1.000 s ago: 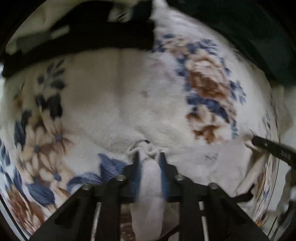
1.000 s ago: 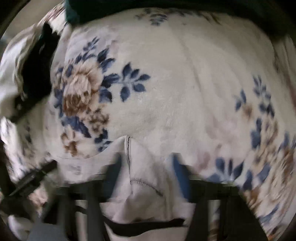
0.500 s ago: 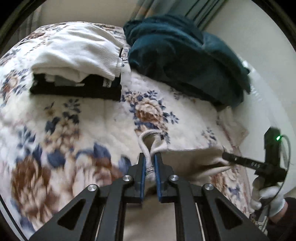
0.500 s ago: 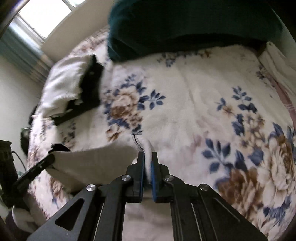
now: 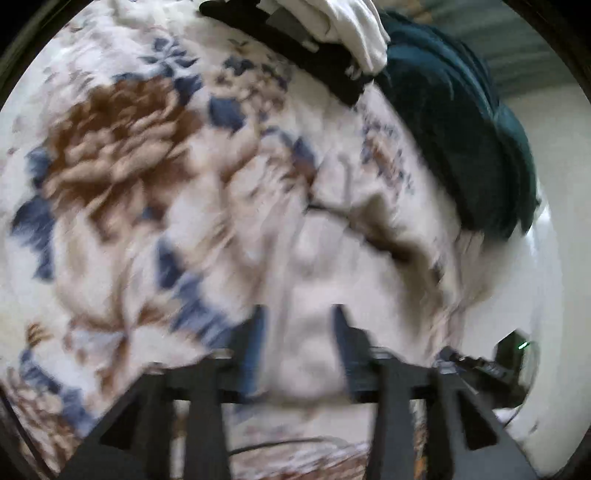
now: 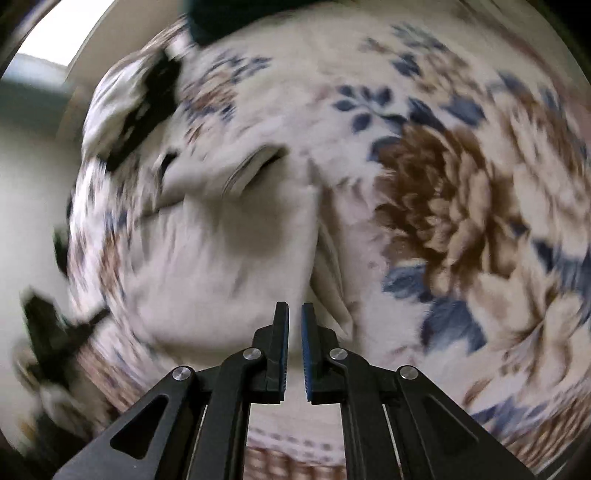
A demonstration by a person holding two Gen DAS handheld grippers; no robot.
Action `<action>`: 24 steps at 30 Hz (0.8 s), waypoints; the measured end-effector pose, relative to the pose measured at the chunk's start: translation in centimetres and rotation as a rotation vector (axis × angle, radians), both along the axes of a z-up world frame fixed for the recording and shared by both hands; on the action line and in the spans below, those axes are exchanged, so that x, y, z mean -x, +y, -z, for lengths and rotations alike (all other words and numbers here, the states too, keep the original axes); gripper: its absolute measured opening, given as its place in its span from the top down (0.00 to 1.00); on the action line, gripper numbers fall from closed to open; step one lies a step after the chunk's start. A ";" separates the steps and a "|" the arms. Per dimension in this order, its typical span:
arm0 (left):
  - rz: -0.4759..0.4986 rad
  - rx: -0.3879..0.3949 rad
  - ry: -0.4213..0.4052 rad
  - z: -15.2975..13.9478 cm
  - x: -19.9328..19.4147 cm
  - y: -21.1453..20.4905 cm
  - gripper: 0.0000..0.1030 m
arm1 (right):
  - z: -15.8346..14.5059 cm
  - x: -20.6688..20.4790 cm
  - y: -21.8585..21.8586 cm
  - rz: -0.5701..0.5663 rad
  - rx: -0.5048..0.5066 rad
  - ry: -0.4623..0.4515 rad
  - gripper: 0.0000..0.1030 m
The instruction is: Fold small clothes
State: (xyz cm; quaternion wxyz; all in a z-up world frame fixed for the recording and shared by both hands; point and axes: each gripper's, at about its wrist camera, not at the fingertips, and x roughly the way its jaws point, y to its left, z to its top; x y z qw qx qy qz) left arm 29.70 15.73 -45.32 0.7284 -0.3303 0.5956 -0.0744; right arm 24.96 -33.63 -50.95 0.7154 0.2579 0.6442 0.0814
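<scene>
A small cream garment lies in loose folds on the floral blanket, just ahead of my right gripper. That gripper's jaws are opening, with a narrow gap and nothing between the pads. In the blurred left wrist view the same cream garment lies under and ahead of my left gripper. Its jaws are opening wide, with cloth seen in the gap but not pinched. The right gripper's tip shows at the lower right edge.
A stack of folded clothes, white on black, sits at the far side of the bed. Beside it lies a bunched dark teal blanket. A pale wall runs along the bed's right edge. A bright window is at the upper left.
Both grippers were shut on the cream garment and held it stretched above the bed. Now both have let go, their jaws have parted, and the garment lies on the blanket. Both views swung.
</scene>
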 end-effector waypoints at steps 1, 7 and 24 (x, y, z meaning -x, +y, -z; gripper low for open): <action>-0.027 0.020 -0.003 -0.5 -1.7 -0.5 0.41 | 0.0 -1.0 -0.5 0.067 -0.040 0.017 0.70; -0.126 0.116 0.117 0.8 -10.2 -3.2 0.39 | -0.3 -5.7 -0.9 0.397 -0.277 0.121 0.51; 0.080 -0.106 0.554 10.6 -23.3 -13.3 0.39 | 3.4 -9.3 3.0 0.665 -0.263 0.340 0.51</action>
